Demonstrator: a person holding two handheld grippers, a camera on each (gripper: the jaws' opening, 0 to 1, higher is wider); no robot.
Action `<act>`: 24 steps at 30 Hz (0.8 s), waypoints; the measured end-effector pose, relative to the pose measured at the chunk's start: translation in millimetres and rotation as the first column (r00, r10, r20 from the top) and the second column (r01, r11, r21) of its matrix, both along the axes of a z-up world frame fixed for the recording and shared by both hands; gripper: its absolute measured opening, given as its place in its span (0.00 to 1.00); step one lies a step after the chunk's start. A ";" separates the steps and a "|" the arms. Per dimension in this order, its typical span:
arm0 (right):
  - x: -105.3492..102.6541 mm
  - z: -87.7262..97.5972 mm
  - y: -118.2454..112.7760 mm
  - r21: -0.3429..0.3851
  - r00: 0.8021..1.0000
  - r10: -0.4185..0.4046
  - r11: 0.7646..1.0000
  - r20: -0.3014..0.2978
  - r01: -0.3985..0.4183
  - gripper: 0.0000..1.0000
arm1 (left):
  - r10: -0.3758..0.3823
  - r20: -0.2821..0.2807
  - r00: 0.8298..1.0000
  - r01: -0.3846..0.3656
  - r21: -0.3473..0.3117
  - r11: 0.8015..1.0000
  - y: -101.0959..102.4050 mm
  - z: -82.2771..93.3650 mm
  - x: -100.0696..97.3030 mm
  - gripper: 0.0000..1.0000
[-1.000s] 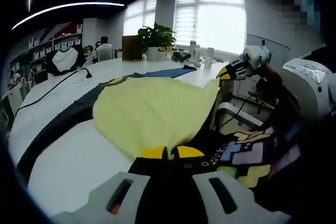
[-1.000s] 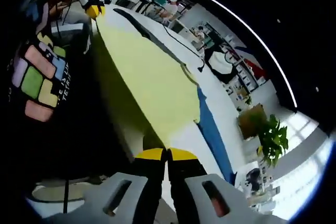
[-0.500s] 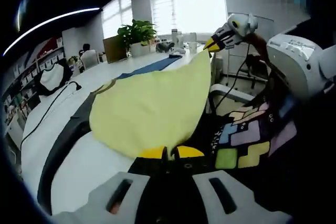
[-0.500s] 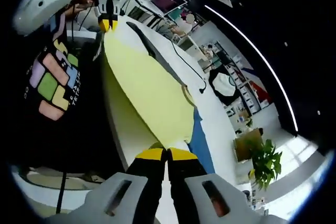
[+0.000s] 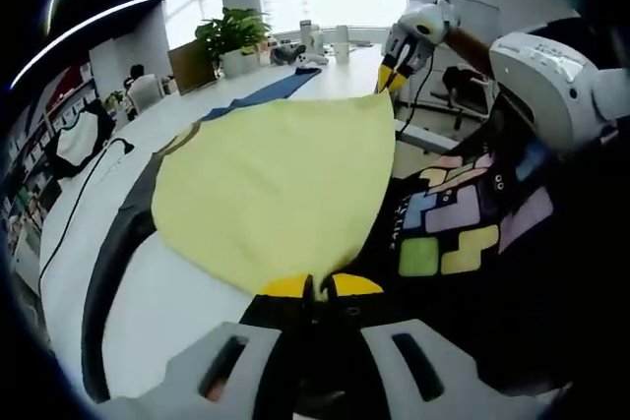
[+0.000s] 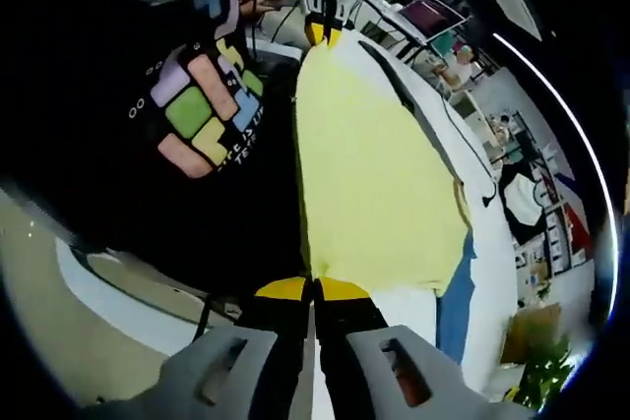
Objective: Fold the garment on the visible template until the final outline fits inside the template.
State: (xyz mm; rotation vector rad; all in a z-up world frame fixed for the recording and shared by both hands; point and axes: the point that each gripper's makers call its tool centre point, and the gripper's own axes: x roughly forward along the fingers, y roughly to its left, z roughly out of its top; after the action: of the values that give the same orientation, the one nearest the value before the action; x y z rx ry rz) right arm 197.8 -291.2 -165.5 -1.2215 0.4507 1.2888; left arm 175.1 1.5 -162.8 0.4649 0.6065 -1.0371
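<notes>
The yellow garment [image 5: 271, 179] hangs stretched above the white table [image 5: 157, 312], each corner pinched tight by the left hand-held gripper [image 5: 313, 287] and right hand-held gripper [image 6: 313, 289]. Uneven lowering could skew the fold. The template's outline beneath the garment is hidden.

Black T-shirt [image 5: 463, 243] with pastel block print, grey claw [image 5: 313, 287] bodies, yellow-tipped black jaws

White table [image 5: 157, 292], yellow garment [image 5: 276, 179] (partly lifted), blue template [image 5: 261, 95], black strip [image 5: 113, 263], cable [image 5: 69, 213]
</notes>
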 end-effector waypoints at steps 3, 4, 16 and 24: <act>-1.9 -8.3 -0.5 -0.020 0.999 0.009 1.000 -0.042 -0.010 0.00 | -0.012 -0.019 1.000 0.012 0.013 1.000 1.5 -2.7 -1.7 0.06; -3.7 -10.7 -0.1 -0.025 0.998 0.017 1.000 -0.069 -0.018 0.00 | -0.013 -0.028 1.000 0.013 0.018 1.000 2.1 -3.5 -2.4 0.06; -1.2 -28.2 -7.5 -0.091 0.989 0.008 0.996 -0.151 -0.021 0.00 | -0.038 -0.081 0.996 0.041 0.031 0.999 1.5 -15.8 -6.8 0.06; -5.2 -19.7 -4.9 0.026 0.961 -0.089 0.995 -0.263 0.099 0.03 | -0.048 -0.102 0.994 0.048 -0.002 0.999 -1.7 -14.4 -12.3 0.11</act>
State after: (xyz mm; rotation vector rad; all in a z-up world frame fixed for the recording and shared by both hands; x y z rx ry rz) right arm 192.6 -296.1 -185.2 -0.9886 0.6633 1.3757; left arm 162.8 -0.2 -177.2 0.4307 0.6888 -1.1113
